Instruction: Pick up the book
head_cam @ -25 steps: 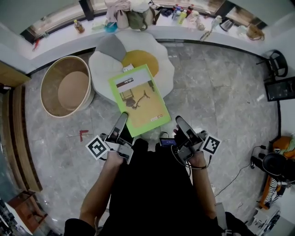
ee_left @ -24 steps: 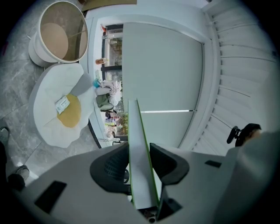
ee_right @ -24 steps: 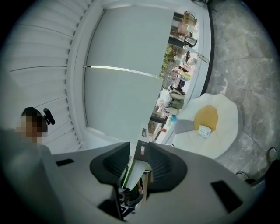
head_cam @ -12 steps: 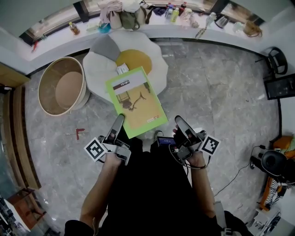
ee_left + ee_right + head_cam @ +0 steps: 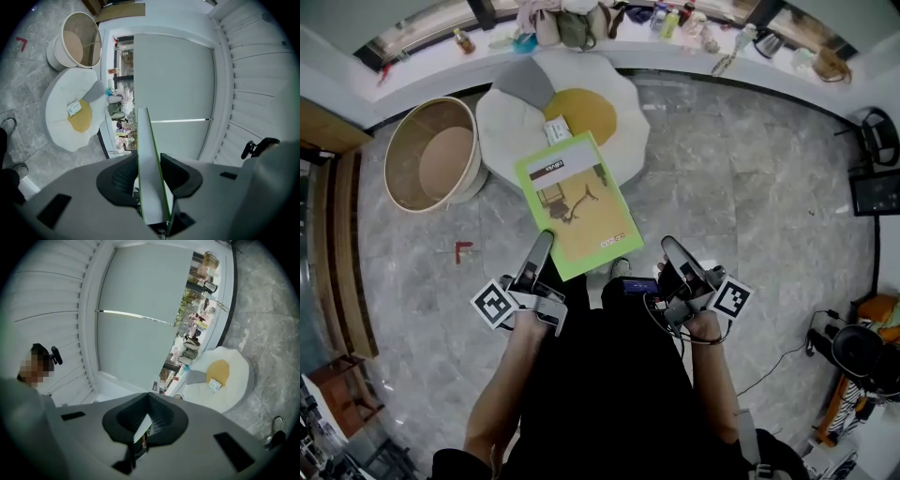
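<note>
The book has a green border and a tan cover picture. It is held flat above the floor, out in front of the person. My left gripper is shut on its near left edge. In the left gripper view the book stands edge-on between the two dark pads, which press on both faces. My right gripper is shut just right of the book's near right corner, apart from it. In the right gripper view its pads meet, with only a pale sliver showing behind them.
An egg-shaped floor cushion lies beyond the book with a small card on it. A round tan tub stands to its left. A red mark is on the marble floor. The far sill holds bottles and bags.
The right gripper's jaws stood wide apart in the earlier frames and are now closed. The book and the left gripper have shifted slightly left in the head view.
</note>
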The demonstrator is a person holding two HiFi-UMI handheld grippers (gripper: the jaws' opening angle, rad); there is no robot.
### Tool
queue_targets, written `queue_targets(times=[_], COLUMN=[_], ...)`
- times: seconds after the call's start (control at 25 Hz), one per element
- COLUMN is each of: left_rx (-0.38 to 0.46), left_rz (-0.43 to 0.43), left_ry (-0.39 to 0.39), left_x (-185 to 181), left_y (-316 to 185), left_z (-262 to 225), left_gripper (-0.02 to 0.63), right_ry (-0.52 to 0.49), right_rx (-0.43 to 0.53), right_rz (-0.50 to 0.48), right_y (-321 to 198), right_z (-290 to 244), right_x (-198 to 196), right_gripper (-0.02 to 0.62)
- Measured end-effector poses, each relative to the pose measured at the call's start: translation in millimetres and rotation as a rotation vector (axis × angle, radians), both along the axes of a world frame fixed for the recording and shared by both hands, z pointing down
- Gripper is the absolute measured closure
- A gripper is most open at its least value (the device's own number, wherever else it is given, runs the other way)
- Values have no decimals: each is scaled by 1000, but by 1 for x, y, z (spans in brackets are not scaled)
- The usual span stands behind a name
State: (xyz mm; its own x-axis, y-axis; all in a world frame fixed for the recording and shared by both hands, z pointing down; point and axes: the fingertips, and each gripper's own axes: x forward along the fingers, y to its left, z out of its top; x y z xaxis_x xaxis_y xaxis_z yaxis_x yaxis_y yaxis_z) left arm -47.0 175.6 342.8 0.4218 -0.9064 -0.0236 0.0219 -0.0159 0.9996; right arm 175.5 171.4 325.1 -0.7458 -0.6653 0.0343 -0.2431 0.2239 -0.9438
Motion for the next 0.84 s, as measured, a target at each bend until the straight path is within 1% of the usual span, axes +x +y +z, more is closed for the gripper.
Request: queue_targets(times=[0.2, 0.32, 0.4, 0.52, 0.6, 0.84], left_rx=[-6, -8, -9, -6, -4, -13], left_rz=[-35, -53, -64, -81, -87, -93], left_ry=[1, 3, 1, -9, -12, 0], left_x=[3, 9, 21, 53, 63, 52], left_y=[11, 15, 21, 43, 50, 37], left_z=[6, 6, 1, 0, 2, -2], left_gripper=[448, 448, 448, 448, 448, 448], right_ry=[38, 78, 87, 75, 83, 94], right_rx=[10, 21, 28, 34, 39, 43], right_rz=[-45, -73, -95, -123, -131, -137], right_y=[7, 10, 15, 35, 40, 26], right_z=[9, 13, 10, 10, 12, 5], right_x=[1, 5, 16, 44, 54, 42], right_gripper=[578, 578, 578, 578, 578, 578])
